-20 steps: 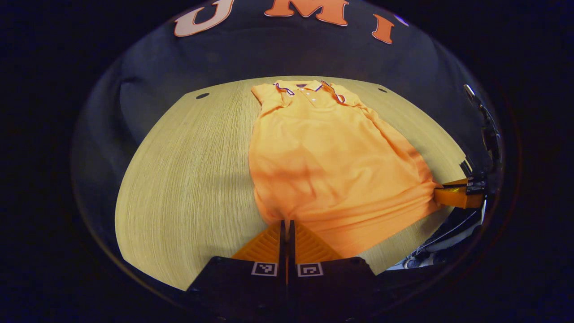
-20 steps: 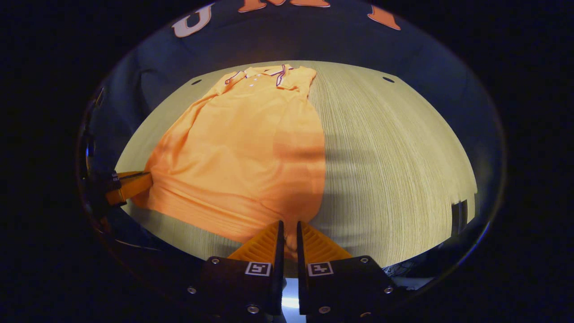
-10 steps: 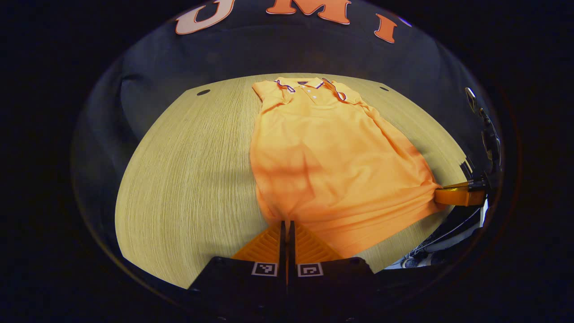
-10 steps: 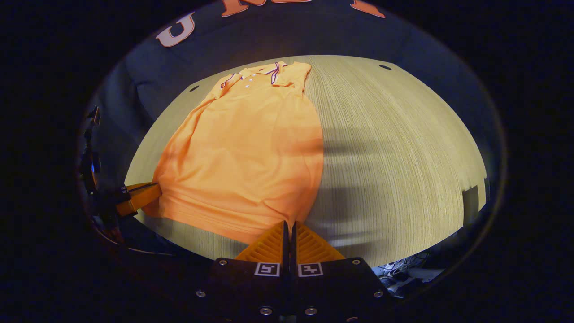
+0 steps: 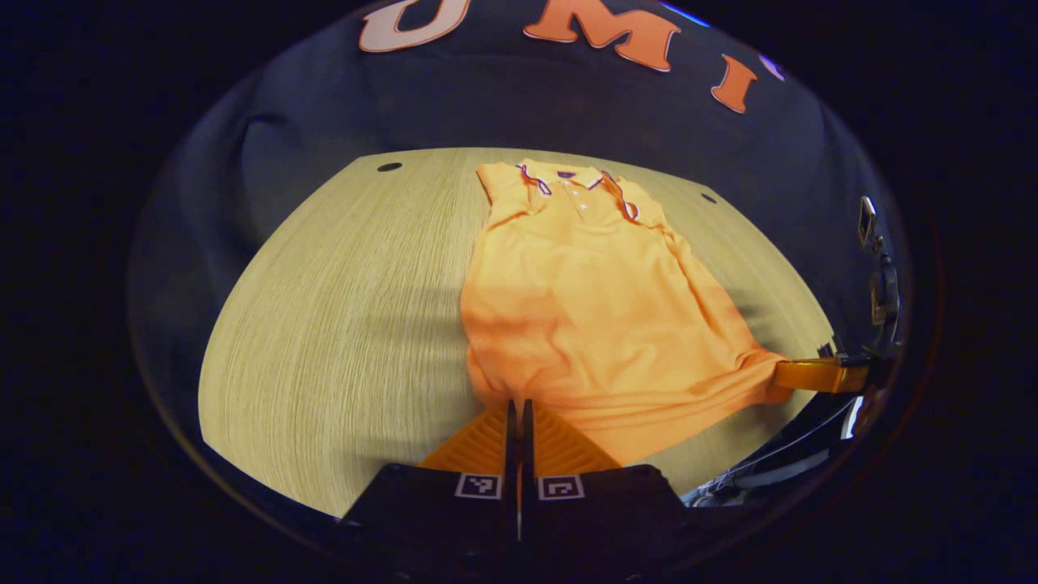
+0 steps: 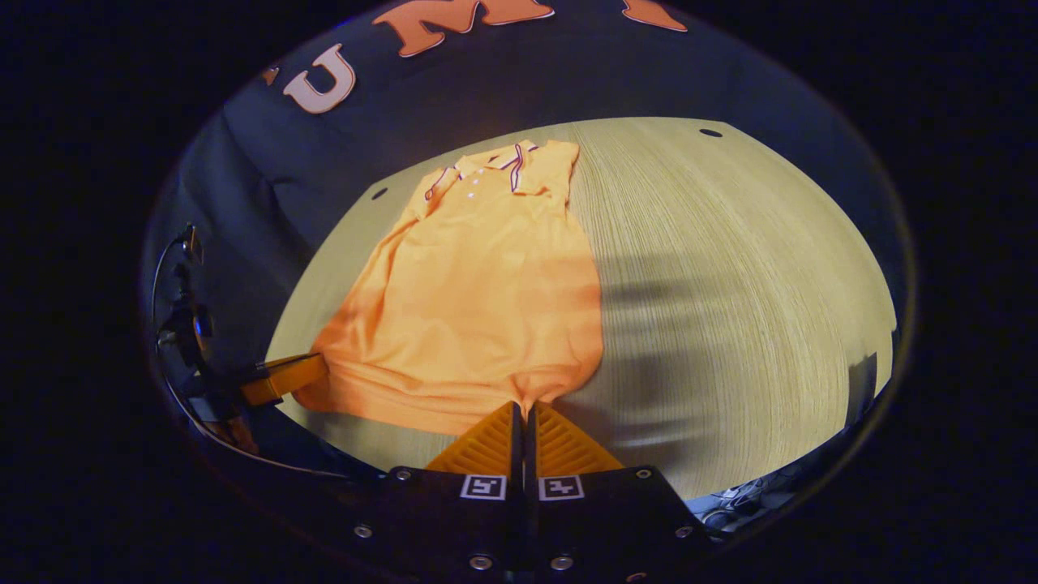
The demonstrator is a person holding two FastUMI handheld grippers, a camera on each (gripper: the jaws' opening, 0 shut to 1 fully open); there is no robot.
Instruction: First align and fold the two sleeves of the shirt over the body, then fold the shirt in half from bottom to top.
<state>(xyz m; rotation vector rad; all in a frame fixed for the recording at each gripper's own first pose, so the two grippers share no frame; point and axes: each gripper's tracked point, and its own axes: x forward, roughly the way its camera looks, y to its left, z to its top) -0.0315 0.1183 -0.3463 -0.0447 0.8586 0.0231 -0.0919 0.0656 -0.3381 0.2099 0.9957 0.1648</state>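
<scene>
An orange polo shirt [image 5: 596, 308] [image 6: 478, 308] lies on the wooden table [image 5: 340, 324] [image 6: 730, 268], collar at the far end, both sleeves folded in over the body. In the left gripper view, my left gripper [image 5: 516, 403] is shut on the shirt's near left hem corner. In the right gripper view, my right gripper [image 6: 525, 405] is shut on the near right hem corner. The hem is raised off the table between them. Each gripper also appears at the edge of the other's view: the right gripper [image 5: 815, 375] and the left gripper [image 6: 284, 378].
The table's near edge runs just under both grippers. Two small dark holes [image 5: 389, 167] [image 6: 711, 132] sit near the table's far corners. Bare wood lies on both sides of the shirt. The black booth wall [image 5: 503, 97] stands behind the table.
The right gripper closed on the hem corner. Both grippers have lifted the hem, and the bottom of the shirt has bunched and drawn up off the table.
</scene>
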